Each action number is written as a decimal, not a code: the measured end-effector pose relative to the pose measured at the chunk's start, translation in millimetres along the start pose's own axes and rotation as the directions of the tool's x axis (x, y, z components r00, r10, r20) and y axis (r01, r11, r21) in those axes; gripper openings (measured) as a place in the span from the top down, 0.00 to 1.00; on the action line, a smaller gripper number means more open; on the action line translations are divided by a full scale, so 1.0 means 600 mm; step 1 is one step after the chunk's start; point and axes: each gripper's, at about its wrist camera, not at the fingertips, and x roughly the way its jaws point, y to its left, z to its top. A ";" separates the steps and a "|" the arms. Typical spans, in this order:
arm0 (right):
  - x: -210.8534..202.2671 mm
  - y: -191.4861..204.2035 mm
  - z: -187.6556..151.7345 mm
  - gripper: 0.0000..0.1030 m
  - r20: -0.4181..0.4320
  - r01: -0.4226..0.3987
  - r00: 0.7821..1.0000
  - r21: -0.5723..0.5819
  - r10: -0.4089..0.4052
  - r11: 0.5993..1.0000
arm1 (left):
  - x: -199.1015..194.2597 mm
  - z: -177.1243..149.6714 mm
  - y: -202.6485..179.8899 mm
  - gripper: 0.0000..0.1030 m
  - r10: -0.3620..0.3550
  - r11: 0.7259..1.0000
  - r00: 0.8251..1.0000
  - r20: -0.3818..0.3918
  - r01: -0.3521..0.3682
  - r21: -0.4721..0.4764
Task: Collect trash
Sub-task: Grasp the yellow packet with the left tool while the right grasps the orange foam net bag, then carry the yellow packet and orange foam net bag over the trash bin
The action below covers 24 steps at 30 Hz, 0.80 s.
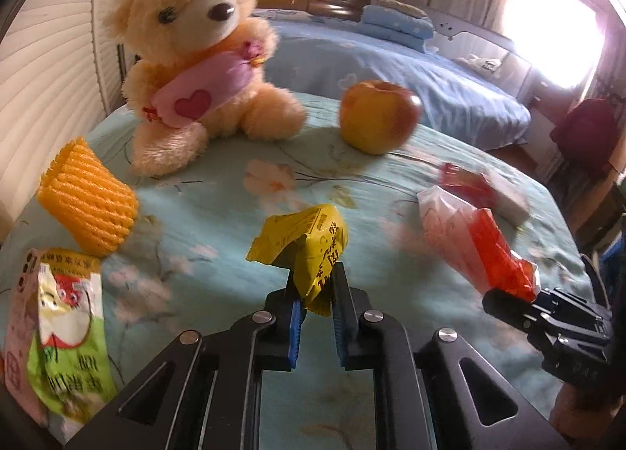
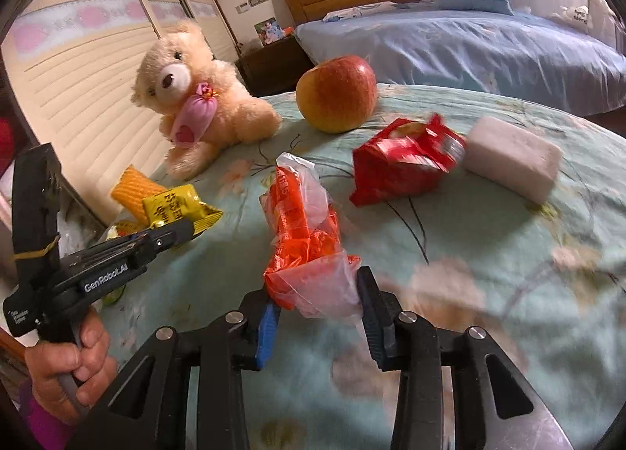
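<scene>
Pale teal bedspread [image 1: 219,215] with faded cream and pink flowers. Cream-beige bear [image 1: 195,39], centre left, with pink pouch [image 1: 203,92] bearing a red heart. Yellow-and-red apple [image 1: 377,115]. Ribbed orange foam net [image 1: 88,197] at left. Yellow wrapper [image 1: 309,242] with dark print. Clear-and-orange bag [image 2: 305,231]. Red packet [image 2: 403,160]. Green-white pouch [image 1: 66,328], lower left. Blue pads [image 1: 294,328] on black fingers.

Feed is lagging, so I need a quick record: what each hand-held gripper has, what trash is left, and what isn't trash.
left hand-held gripper: shut on yellow wrapper
right hand-held gripper: closed around orange-and-clear plastic wrapper
trash left on bedspread: red snack bag, green-and-white packet, orange foam fruit net
not trash: teddy bear, apple
unclear: pale block
</scene>
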 end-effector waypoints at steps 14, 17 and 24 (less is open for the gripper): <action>-0.116 -0.057 -0.066 0.63 0.065 0.047 0.996 0.085 -0.053 0.995 | -0.040 -0.043 -0.113 0.88 -0.164 0.981 0.986 -0.031 0.166 0.103; -0.134 -0.077 -0.076 0.63 0.077 0.069 0.994 0.114 -0.078 0.991 | -0.042 -0.050 -0.137 0.88 -0.192 0.973 0.980 -0.045 0.196 0.123; -0.181 -0.121 -0.097 0.63 0.115 0.114 0.984 0.170 -0.134 0.979 | -0.036 -0.065 -0.191 0.88 -0.246 0.955 0.966 -0.079 0.256 0.153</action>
